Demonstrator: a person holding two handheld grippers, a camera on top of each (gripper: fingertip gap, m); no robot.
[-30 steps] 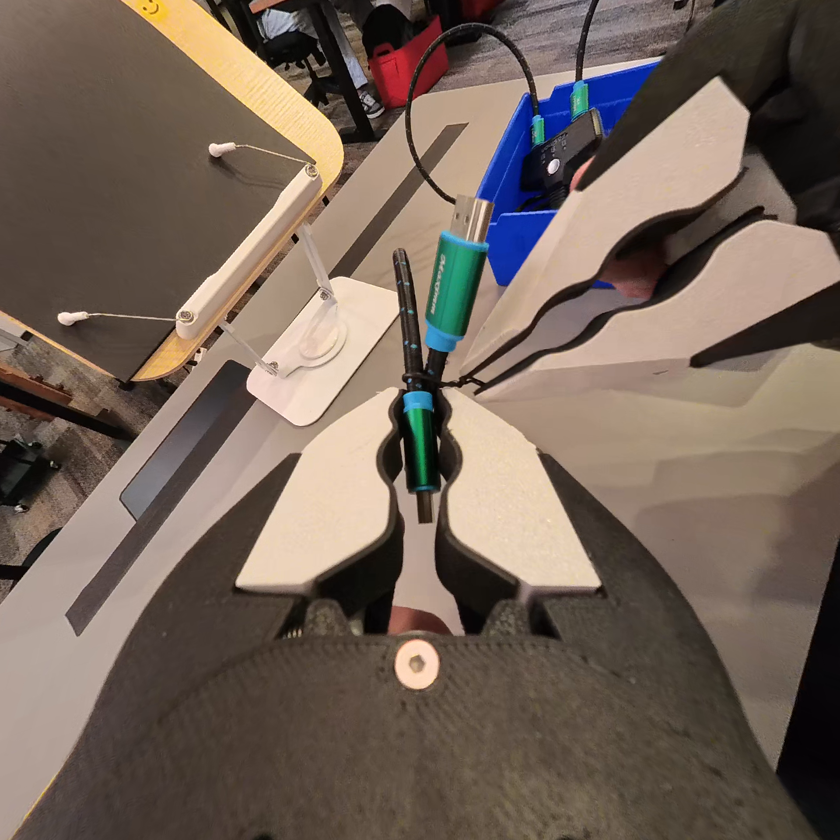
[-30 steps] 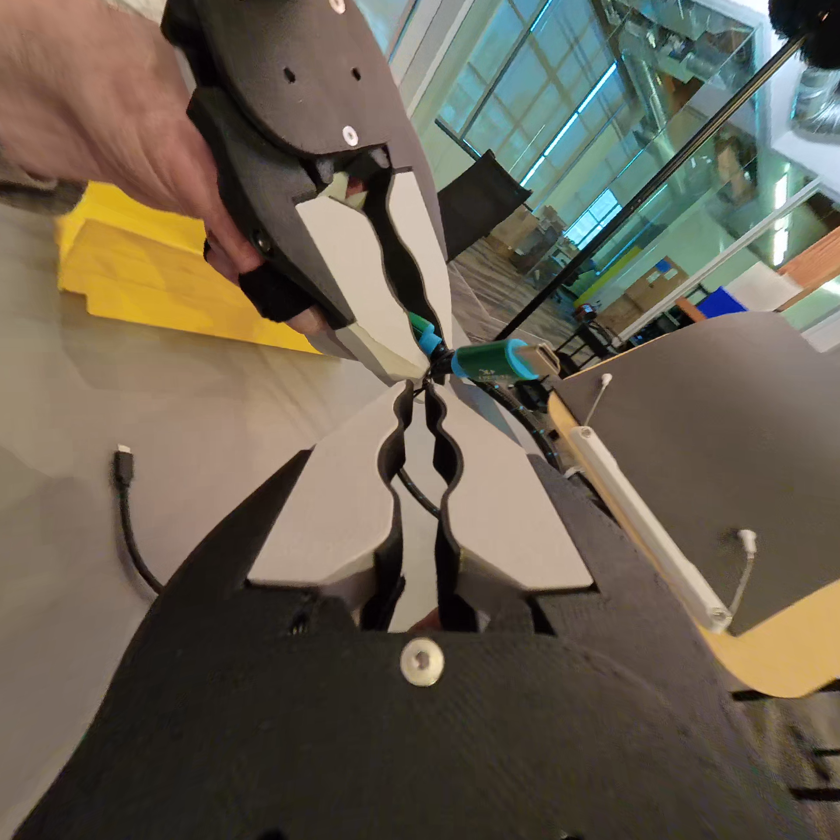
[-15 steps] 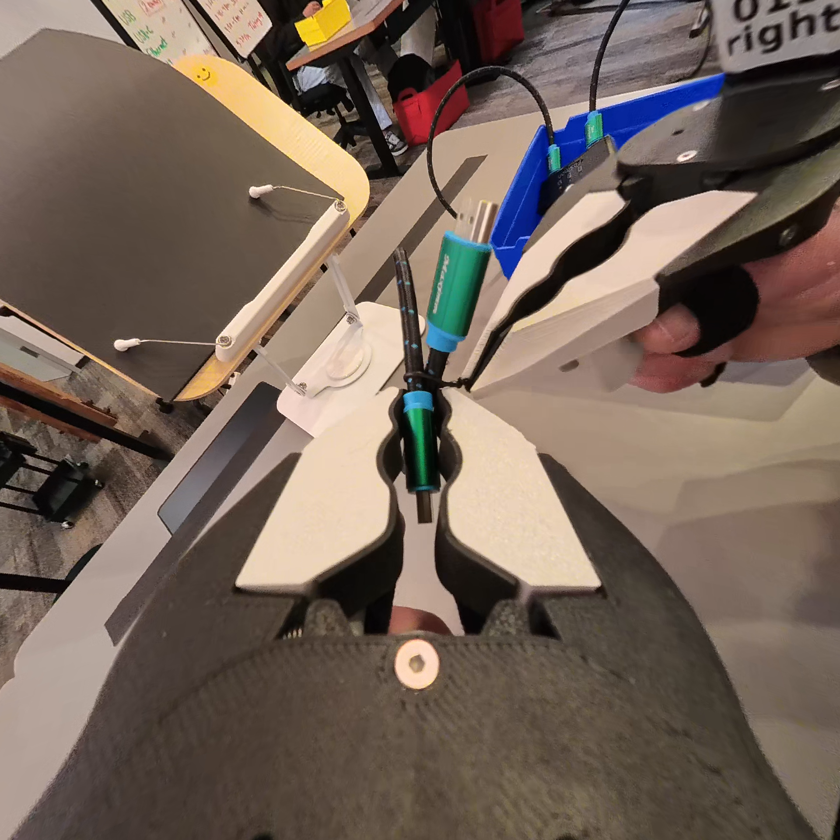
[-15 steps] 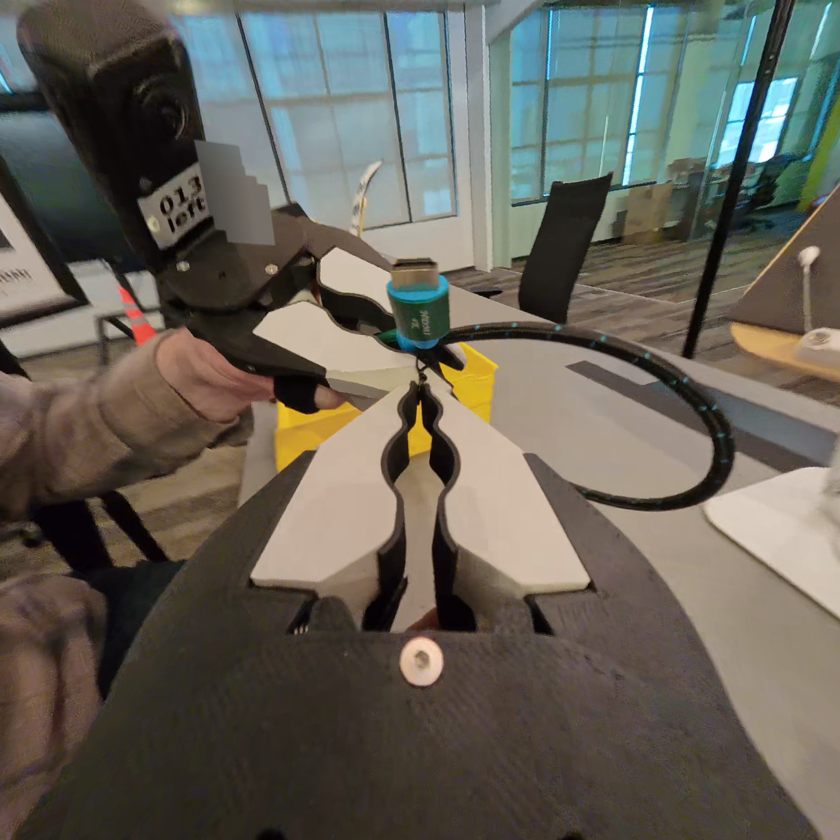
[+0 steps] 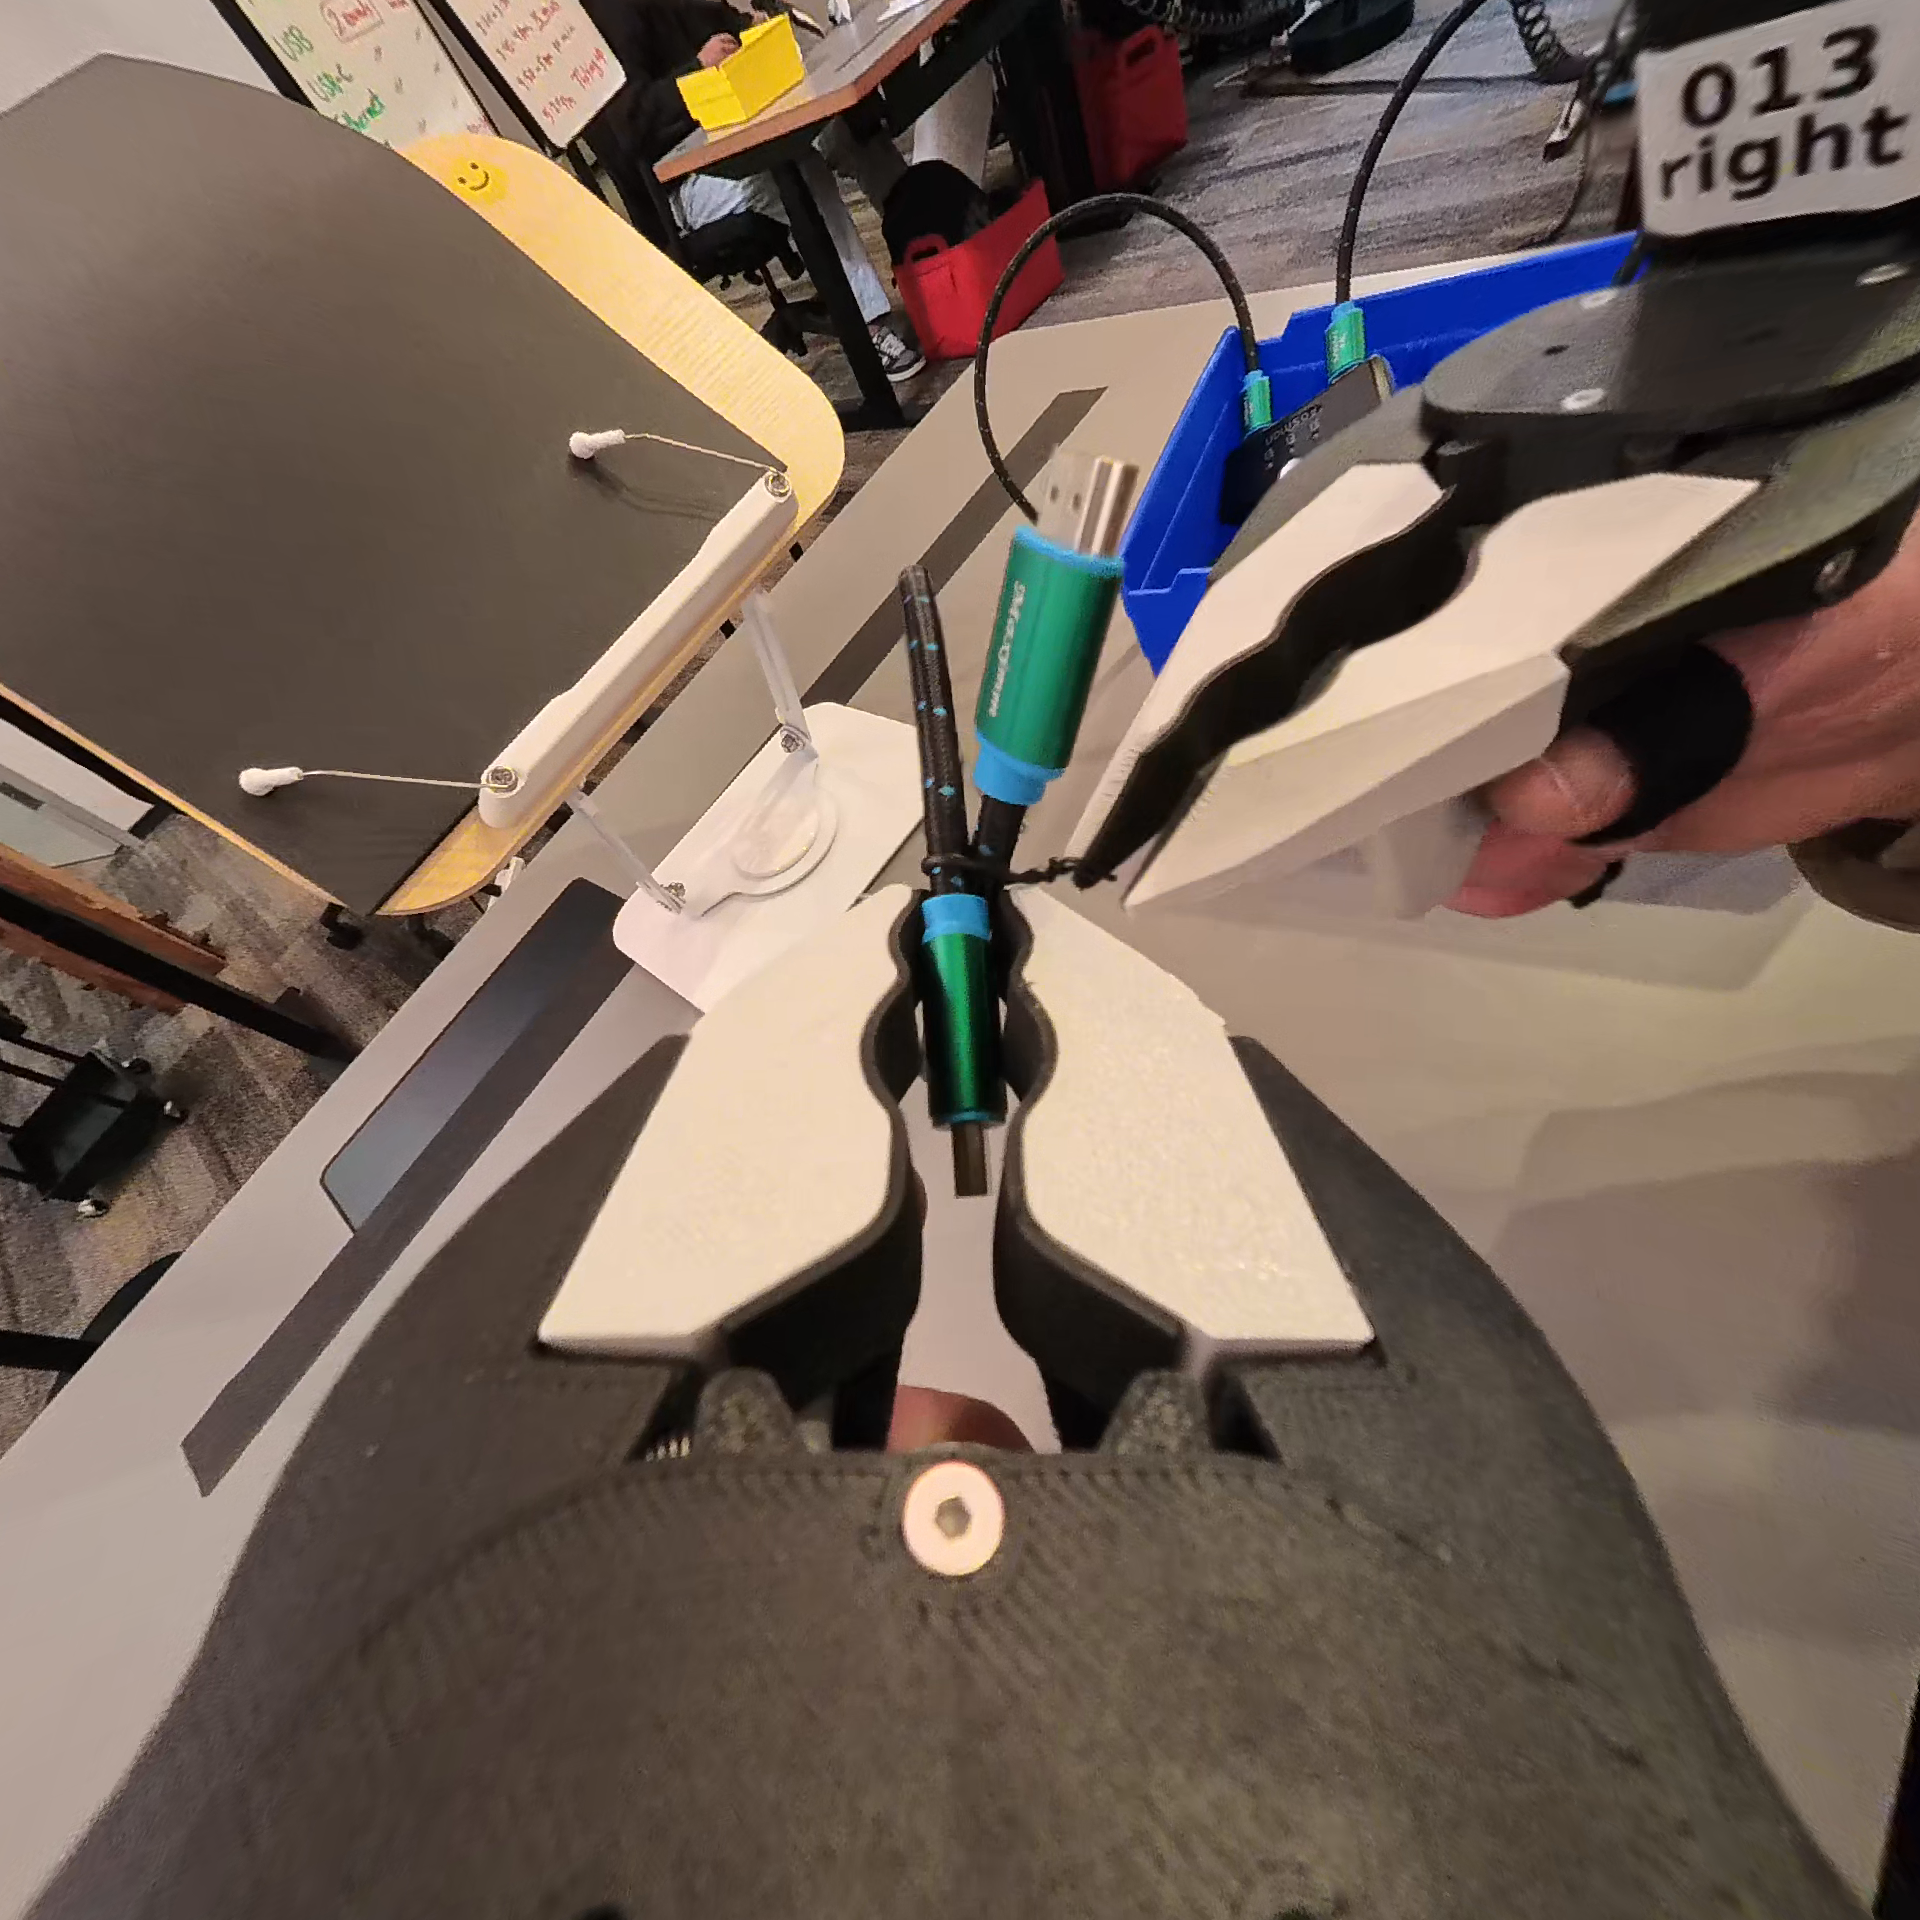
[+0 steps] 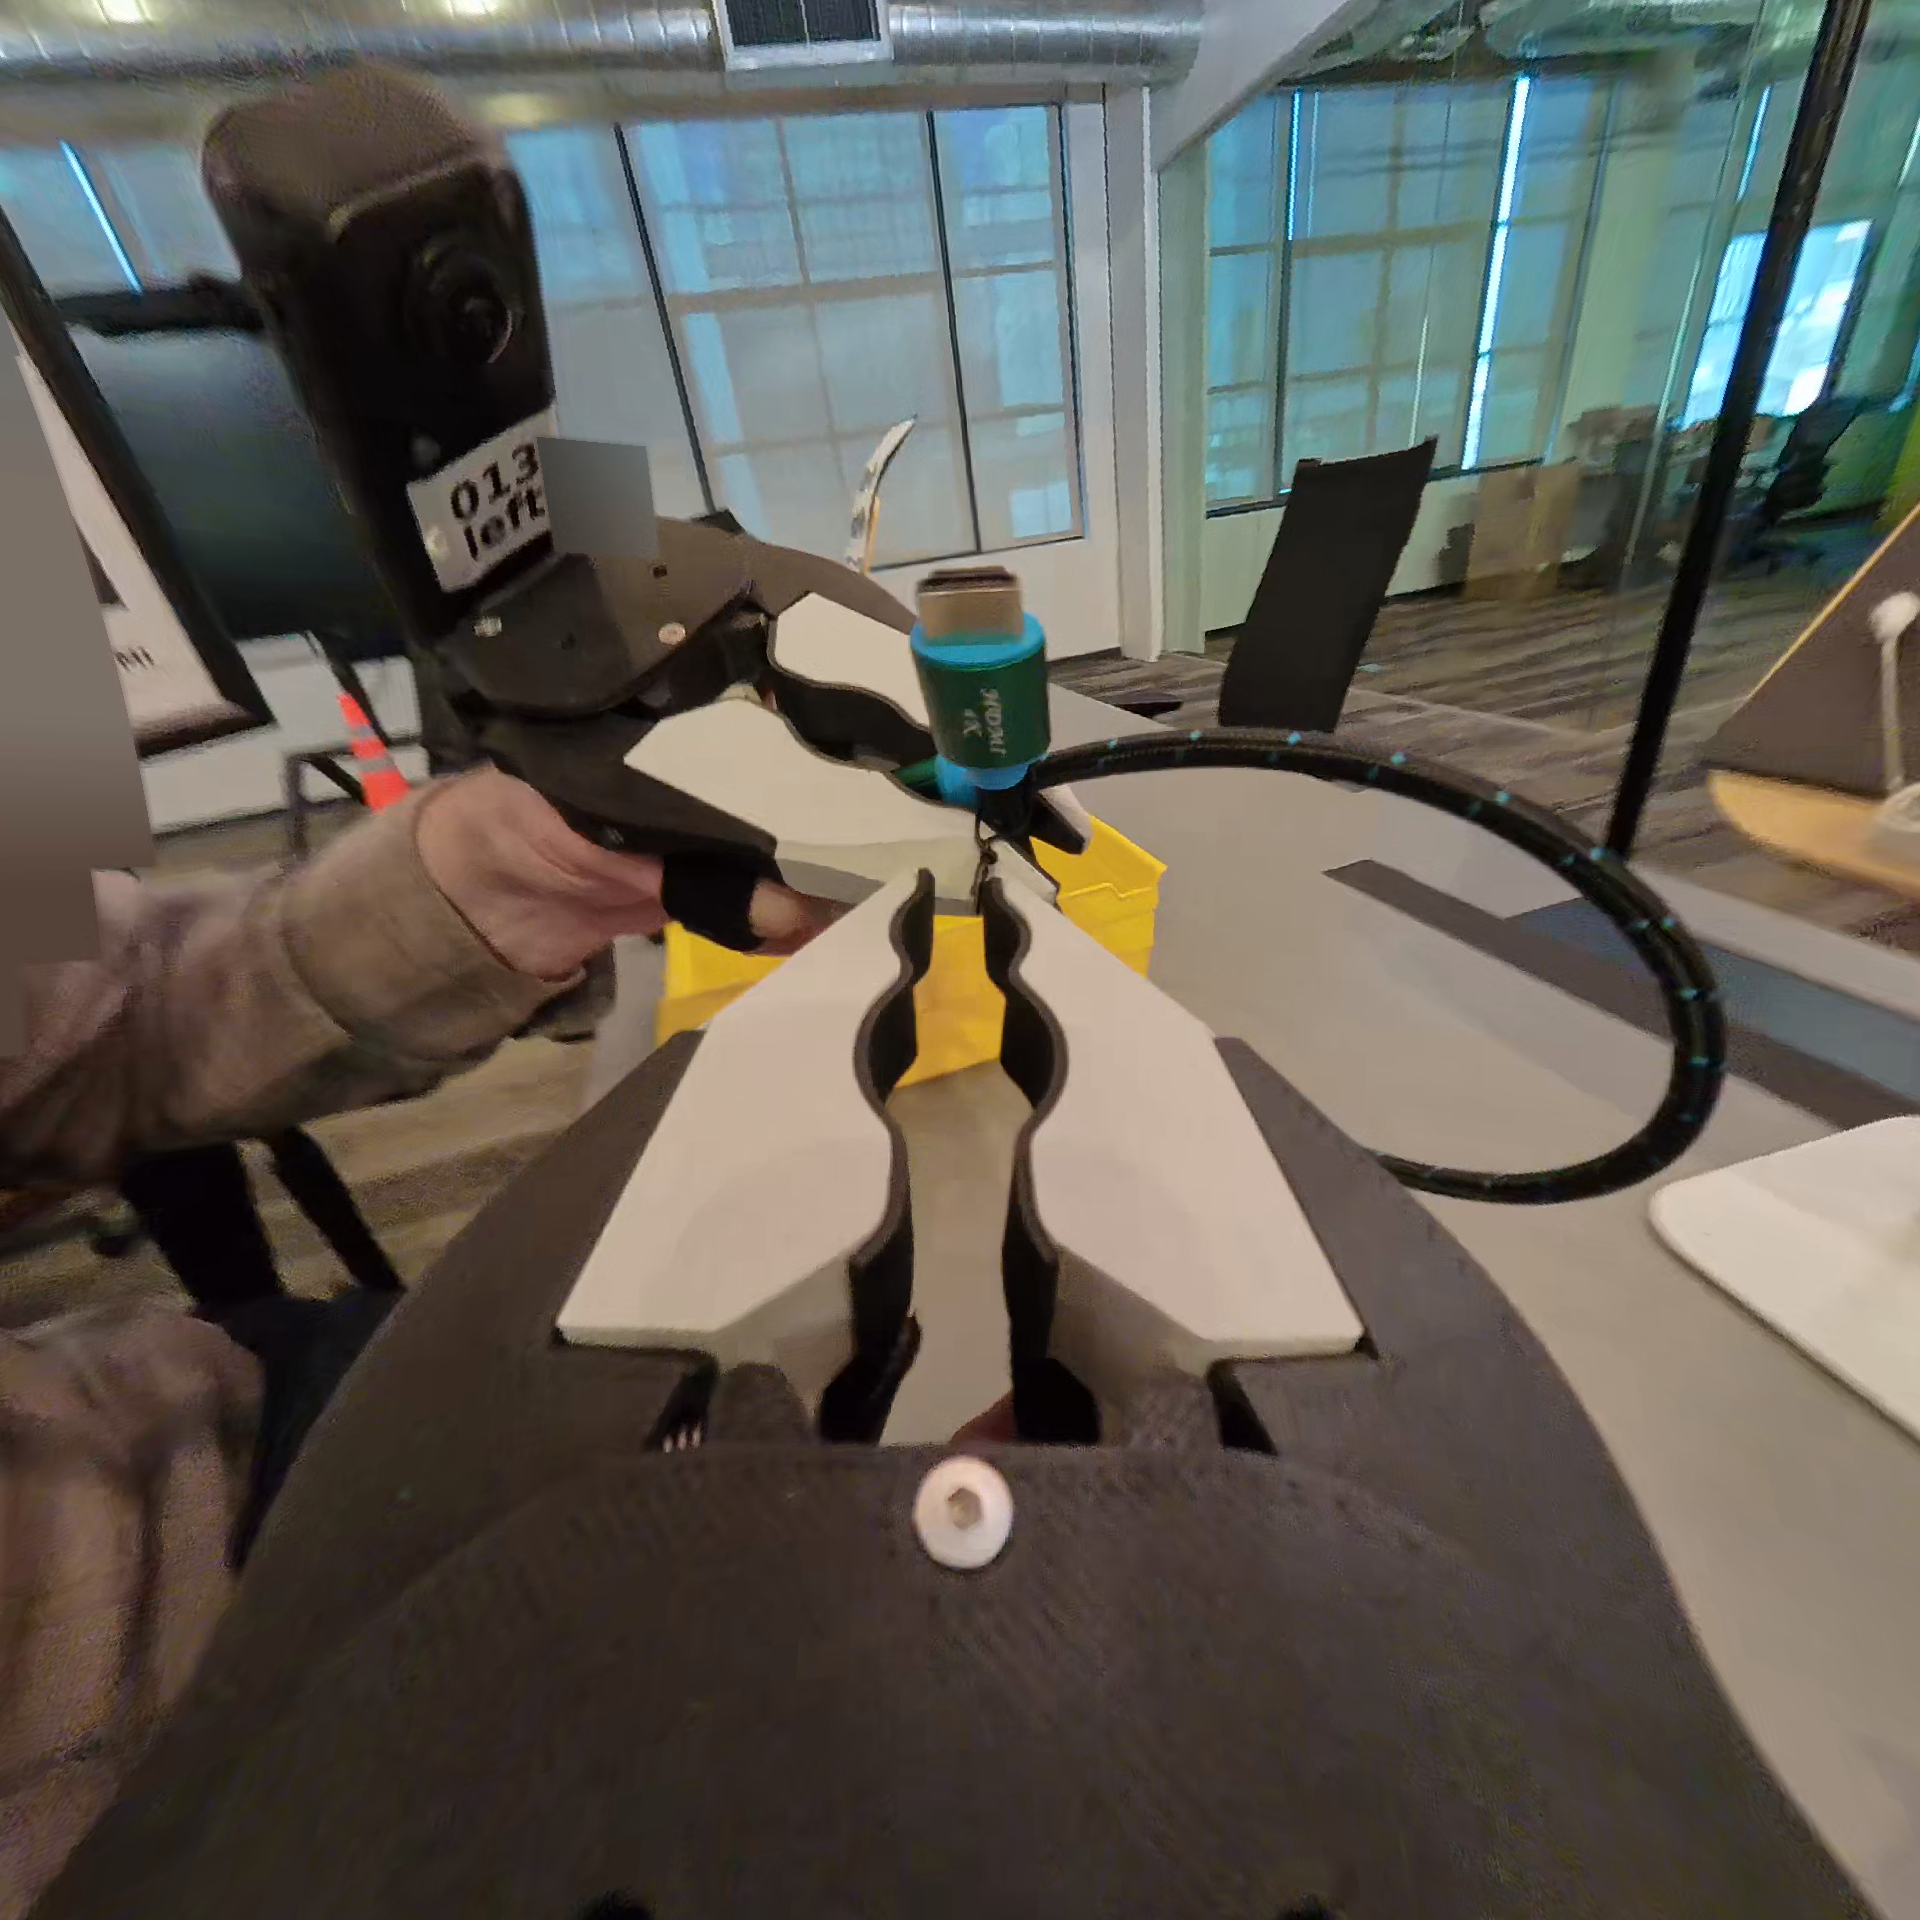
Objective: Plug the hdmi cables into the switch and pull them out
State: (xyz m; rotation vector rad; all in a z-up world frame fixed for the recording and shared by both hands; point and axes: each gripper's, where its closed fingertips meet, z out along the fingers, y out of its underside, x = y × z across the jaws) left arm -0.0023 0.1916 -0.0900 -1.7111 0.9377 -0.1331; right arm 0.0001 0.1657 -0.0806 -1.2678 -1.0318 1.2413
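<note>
Two green HDMI plugs are tied together: one (image 5: 961, 1023) is pinched between the left gripper's (image 5: 958, 914) jaws, the other (image 5: 1044, 644) juts beyond them. Right gripper's (image 6: 956, 883) jaws, slightly spread, tug the black tie (image 5: 1023, 878); a slip could yank the plug loose

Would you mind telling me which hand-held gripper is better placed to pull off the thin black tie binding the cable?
The right hand-held gripper. Its tips are at the thin black tie, while the left hand-held gripper is shut on the green metal HDMI plug, steadying the bundle.
</note>
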